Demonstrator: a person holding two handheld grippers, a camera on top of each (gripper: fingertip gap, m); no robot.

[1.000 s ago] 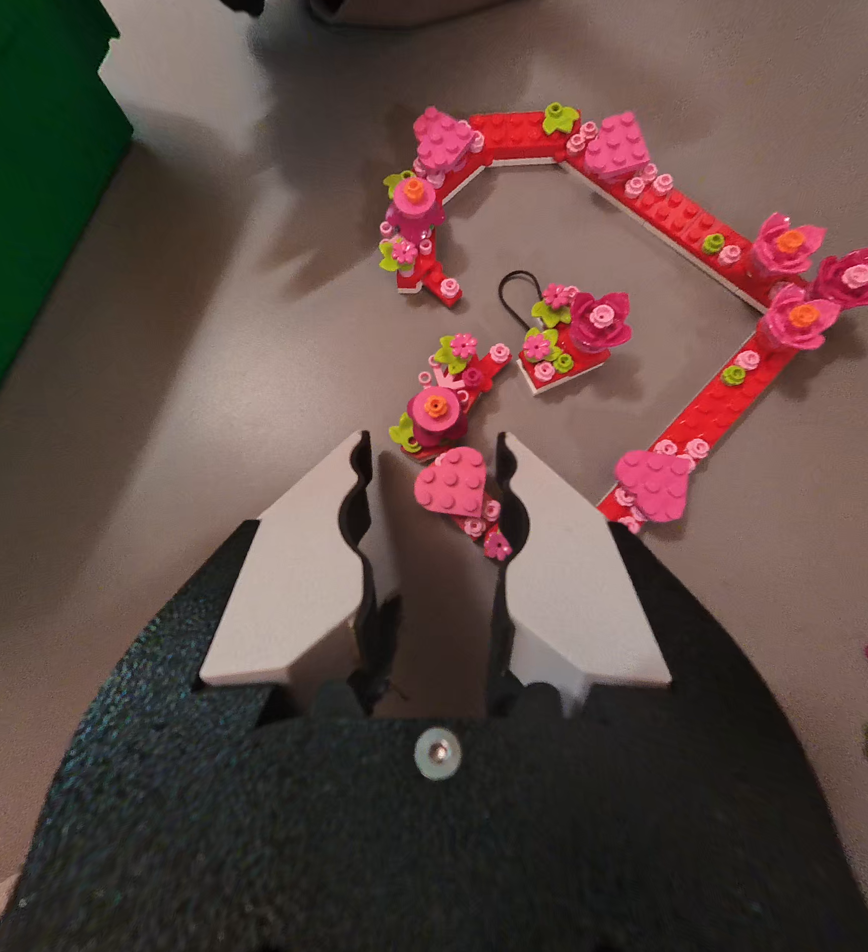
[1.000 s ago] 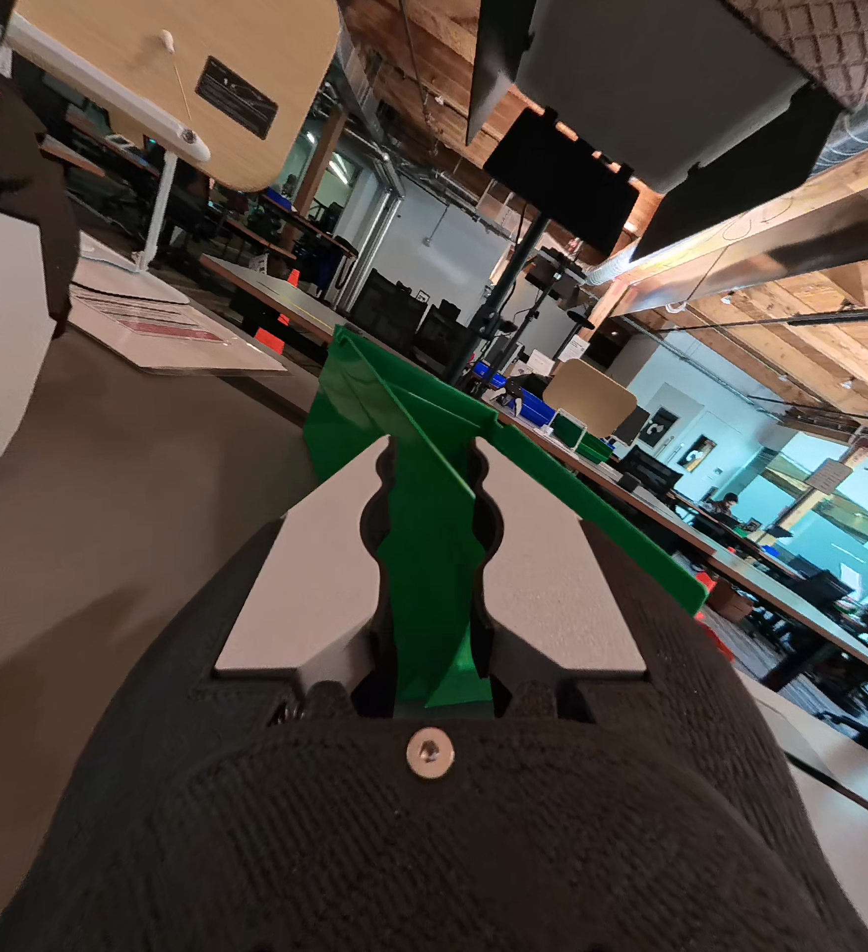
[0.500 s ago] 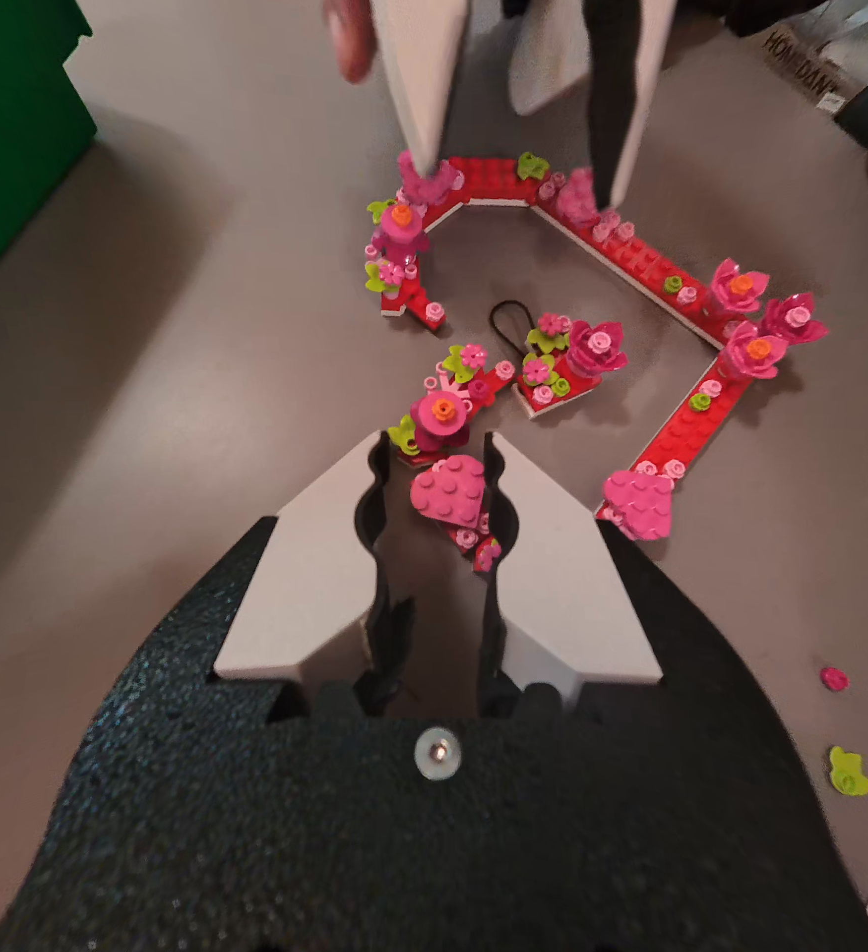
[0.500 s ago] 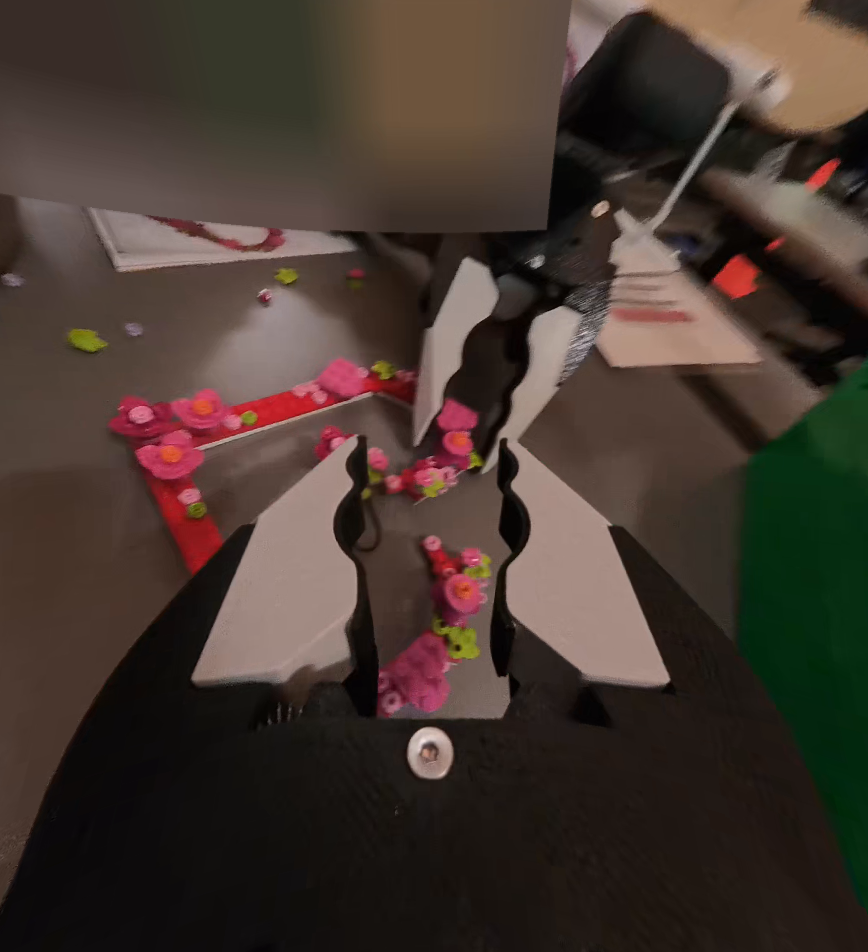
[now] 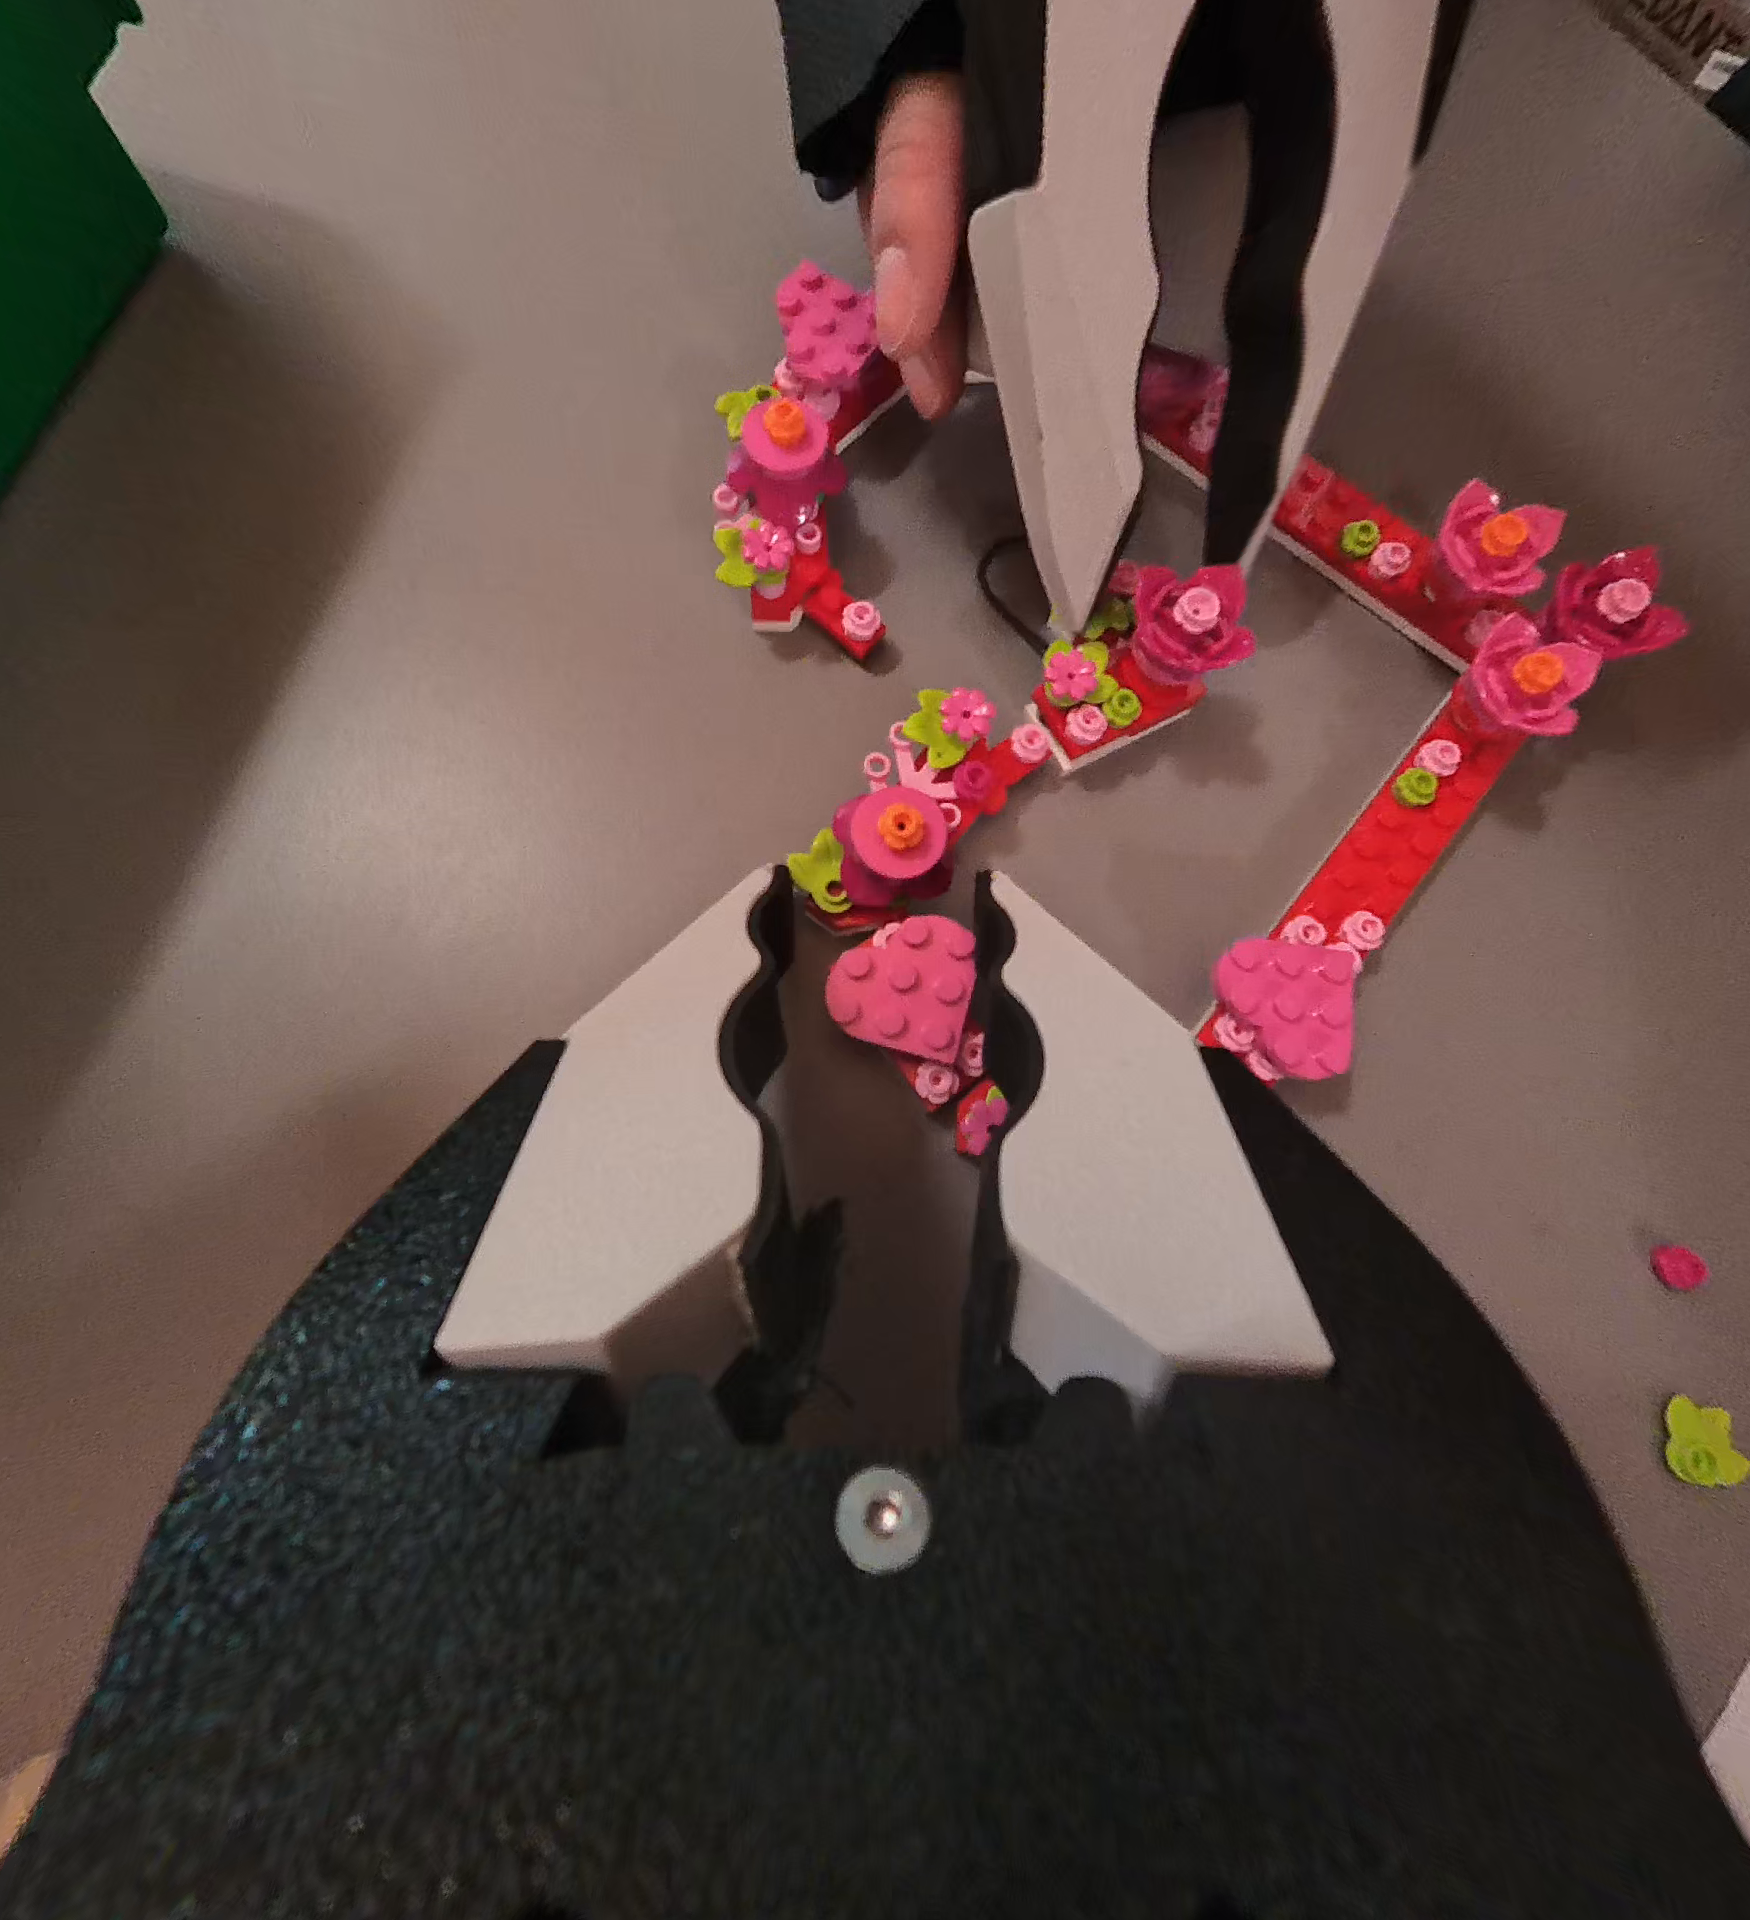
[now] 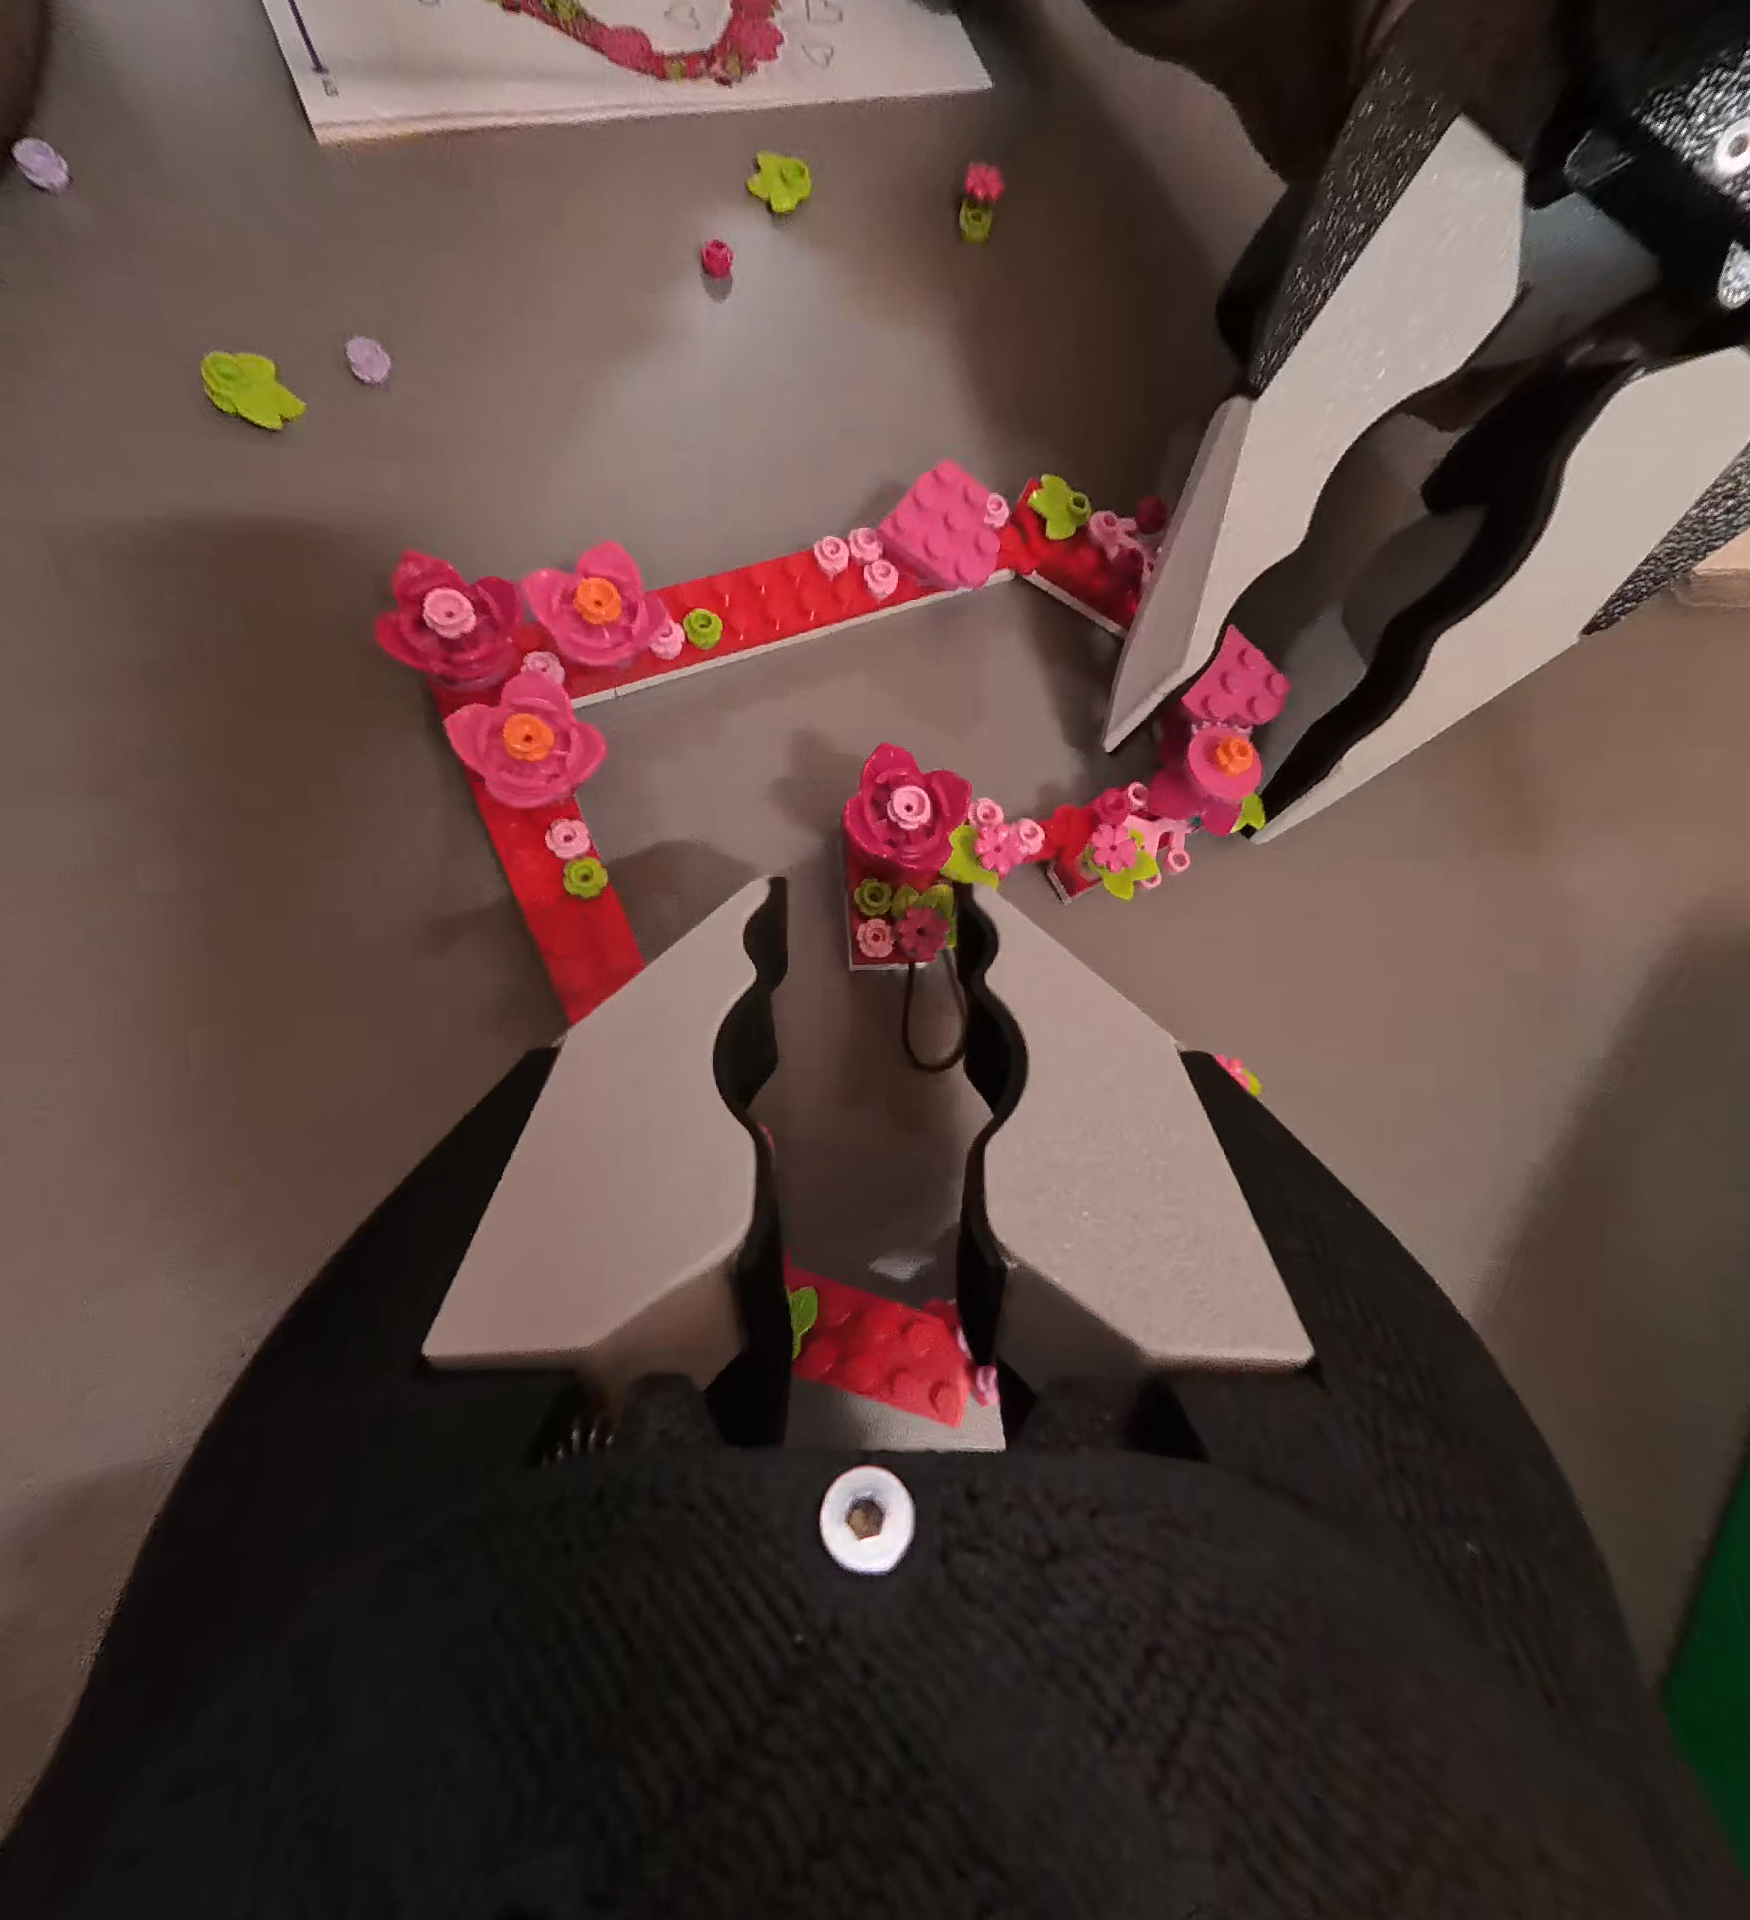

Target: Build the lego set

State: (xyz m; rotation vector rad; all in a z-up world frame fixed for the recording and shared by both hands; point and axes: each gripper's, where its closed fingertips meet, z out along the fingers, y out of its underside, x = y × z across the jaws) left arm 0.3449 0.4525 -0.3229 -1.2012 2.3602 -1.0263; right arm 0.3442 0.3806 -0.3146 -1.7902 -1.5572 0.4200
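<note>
Left wrist view: left tongs (image 5: 879, 914), released, straddle the loose red plastic strip with pink heart plate (image 5: 904, 1000) on the grey desk (image 5: 331, 727); right tongs (image 5: 1157, 587), absent a second ago, now hang over the small red flowered piece with black cord loop (image 5: 1136, 665). Right wrist view: right tongs (image 6: 871, 914), released, frame that piece (image 6: 897, 862) beside the red heart-shaped frame (image 6: 746, 613); pickup appears imminent.

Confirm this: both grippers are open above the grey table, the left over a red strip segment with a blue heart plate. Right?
Not quite. The heart plate between the left gripper's open fingers is pink, not blue, as the left wrist view shows. The rest holds: the right gripper is also open above the grey table, and the plate sits on a red strip segment.
</note>
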